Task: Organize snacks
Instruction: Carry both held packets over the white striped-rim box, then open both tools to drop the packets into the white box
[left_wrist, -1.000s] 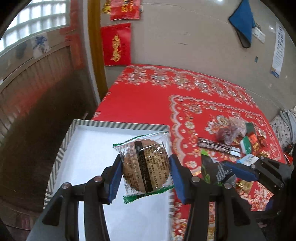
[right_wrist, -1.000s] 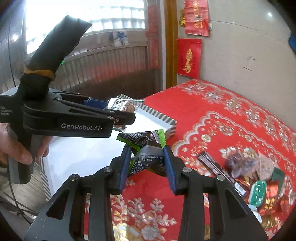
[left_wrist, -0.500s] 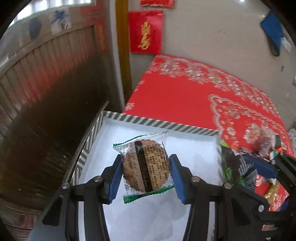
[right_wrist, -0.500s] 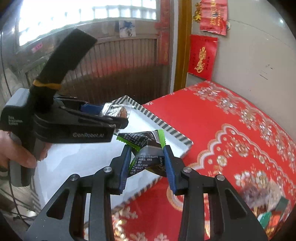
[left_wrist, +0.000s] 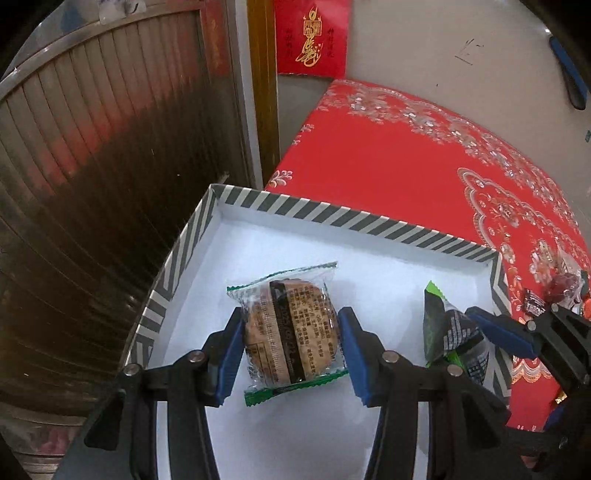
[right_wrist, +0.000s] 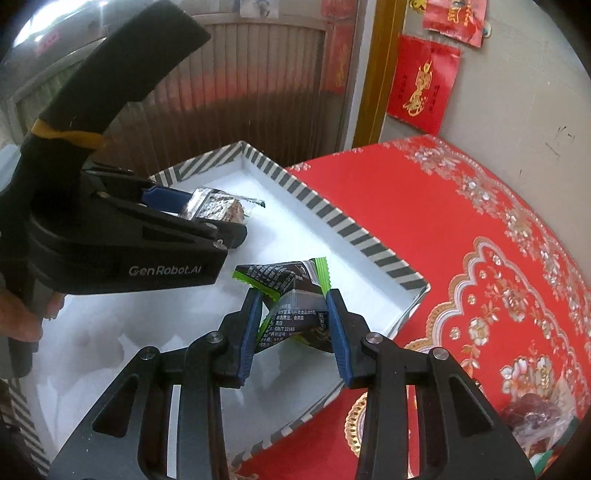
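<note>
Red-clothed counter (left_wrist: 388, 155), striped box (left_wrist: 354, 218) at its edge: you are at the drop-off step.
Your left tongs (left_wrist: 290, 349) clamp a wrapped biscuit (left_wrist: 291, 328), your right tongs (right_wrist: 291, 325) pinch a dark green-edged packet (right_wrist: 295, 295); both hang over the box's white floor. Next, lower each, spread the jaws and let go side by side. More snacks (left_wrist: 557, 291) wait on the cloth.

A round biscuit in clear green-edged wrap (left_wrist: 291, 328) is seen at frame centre; a dark green-trimmed packet (right_wrist: 295, 306) at centre.
</note>
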